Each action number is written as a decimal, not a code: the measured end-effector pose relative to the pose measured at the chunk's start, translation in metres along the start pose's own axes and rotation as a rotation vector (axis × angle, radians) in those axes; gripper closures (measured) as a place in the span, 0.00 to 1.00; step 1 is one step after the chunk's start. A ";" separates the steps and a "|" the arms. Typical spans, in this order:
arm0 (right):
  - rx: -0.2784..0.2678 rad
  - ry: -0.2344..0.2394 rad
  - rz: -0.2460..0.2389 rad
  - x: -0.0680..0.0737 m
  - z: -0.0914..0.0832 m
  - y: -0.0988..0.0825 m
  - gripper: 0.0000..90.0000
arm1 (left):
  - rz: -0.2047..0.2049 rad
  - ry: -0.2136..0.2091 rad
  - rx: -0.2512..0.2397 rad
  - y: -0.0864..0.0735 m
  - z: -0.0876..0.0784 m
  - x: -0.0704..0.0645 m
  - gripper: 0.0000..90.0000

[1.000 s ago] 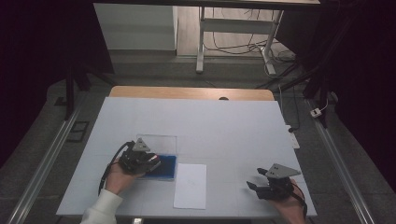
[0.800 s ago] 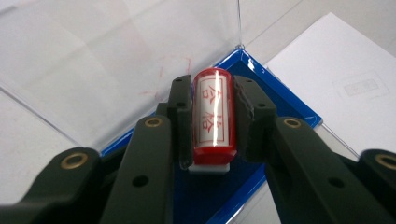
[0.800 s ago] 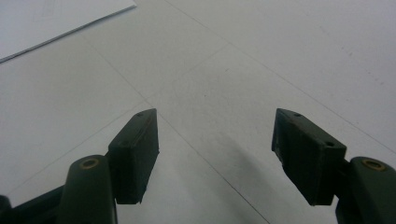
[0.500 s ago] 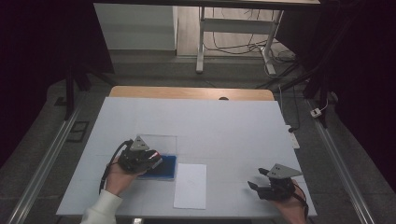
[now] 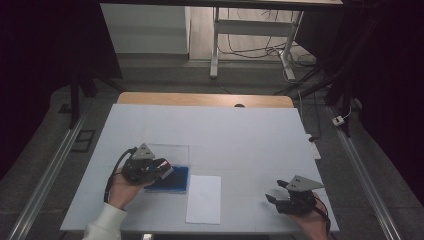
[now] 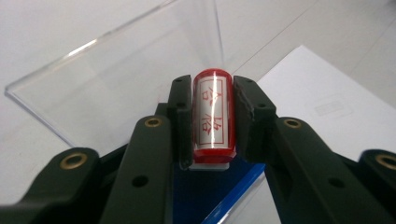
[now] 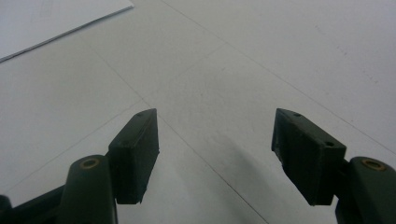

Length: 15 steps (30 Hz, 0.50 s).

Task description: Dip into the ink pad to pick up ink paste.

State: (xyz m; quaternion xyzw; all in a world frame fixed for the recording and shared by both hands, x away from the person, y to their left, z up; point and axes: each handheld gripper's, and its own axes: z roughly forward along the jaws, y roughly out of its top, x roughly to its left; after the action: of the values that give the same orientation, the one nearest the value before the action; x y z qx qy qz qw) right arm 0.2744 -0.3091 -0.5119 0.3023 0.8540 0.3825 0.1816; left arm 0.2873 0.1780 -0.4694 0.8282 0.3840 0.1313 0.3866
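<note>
1. Left gripper: jaws clamped on a red stamp, one pad on each long side. Red characters on its white label face the camera. The stamp sits upright between the pads, its base just above a blue ink pad.
2. In the high view the left gripper is over the near-left part of the counter, above the blue ink pad; the pad's clear lid stands open behind it.
3. A white paper sheet lies just right of the ink pad, flat on the counter.
4. Step in hand, as I judge it: inking or lifting the stamp, then carrying it to the sheet. To do it well: keep the stamp square in the pads, face level, and press straight down without rocking, so the print does not smear.
5. Left hand: forearm enters from the bottom edge, white sleeve, hand under the gripper body, jaws pointing right toward the pad.
6. Right gripper: jaws wide apart, nothing between them, resting low over bare counter at near right, well apart from the sheet. It could steady the paper.
</note>
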 end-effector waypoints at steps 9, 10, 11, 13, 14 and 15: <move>0.001 0.001 -0.001 0.000 0.000 0.000 0.35 | 0.005 -0.045 -0.044 0.008 -0.010 -0.007 0.78; 0.001 0.001 -0.002 0.000 0.000 0.000 0.35 | 0.006 -0.053 -0.050 0.009 -0.011 -0.009 0.78; 0.001 0.001 0.000 0.000 0.000 0.000 0.35 | 0.006 -0.058 -0.055 0.010 -0.012 -0.010 0.78; 0.002 0.002 0.000 0.000 0.000 0.000 0.35 | 0.012 -0.068 -0.066 0.012 -0.013 -0.013 0.78; 0.002 0.002 0.002 0.000 0.000 0.000 0.35 | 0.016 -0.072 -0.072 0.013 -0.014 -0.014 0.78; 0.002 0.002 0.001 0.000 0.000 0.000 0.35 | 0.013 -0.077 -0.080 0.013 -0.015 -0.016 0.78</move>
State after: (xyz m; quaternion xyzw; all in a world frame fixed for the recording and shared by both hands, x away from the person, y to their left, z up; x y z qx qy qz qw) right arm 0.2746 -0.3092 -0.5124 0.3026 0.8544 0.3821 0.1801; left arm 0.2763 0.1687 -0.4486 0.8189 0.3578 0.1171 0.4332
